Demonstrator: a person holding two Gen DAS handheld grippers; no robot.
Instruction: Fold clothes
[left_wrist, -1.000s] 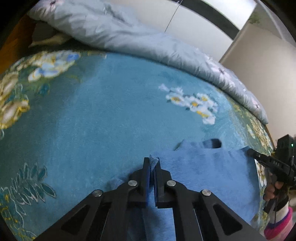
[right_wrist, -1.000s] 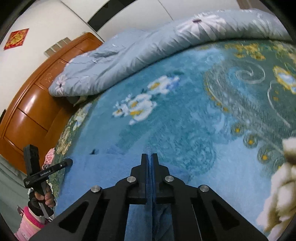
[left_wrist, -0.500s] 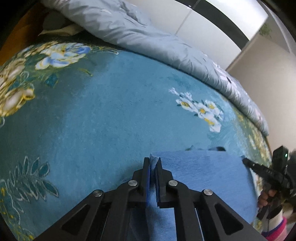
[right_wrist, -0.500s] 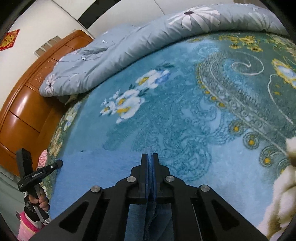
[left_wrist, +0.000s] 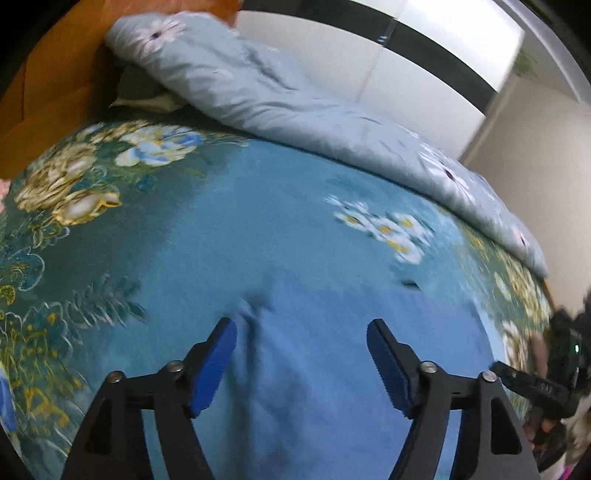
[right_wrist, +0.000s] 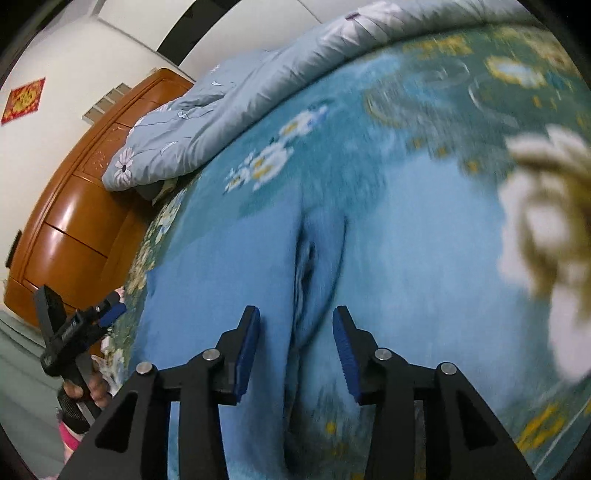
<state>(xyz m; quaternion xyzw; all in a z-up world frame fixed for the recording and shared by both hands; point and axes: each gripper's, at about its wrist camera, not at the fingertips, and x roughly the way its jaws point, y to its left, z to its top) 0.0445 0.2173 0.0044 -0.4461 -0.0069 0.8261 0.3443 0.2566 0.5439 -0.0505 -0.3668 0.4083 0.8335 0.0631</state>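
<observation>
Both tongs agape above, seemingly, garment (left_wrist: 332, 354).

Soft indoor light, motion-blurred fisheye

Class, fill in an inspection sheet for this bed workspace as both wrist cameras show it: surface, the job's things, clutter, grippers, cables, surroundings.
Surface: teal floral blanket covering the bed.
Job's things: blue garment lying on the blanket, with a raised crease ahead of the right gripper.
Clutter: grey-blue quilt bunched along the far edge.
Grippers: left gripper open above the garment; right gripper open, holding nothing.
Cables: nothing seen.
Surroundings: wooden headboard, white wall with a red decoration; the pictures are motion-blurred.
</observation>
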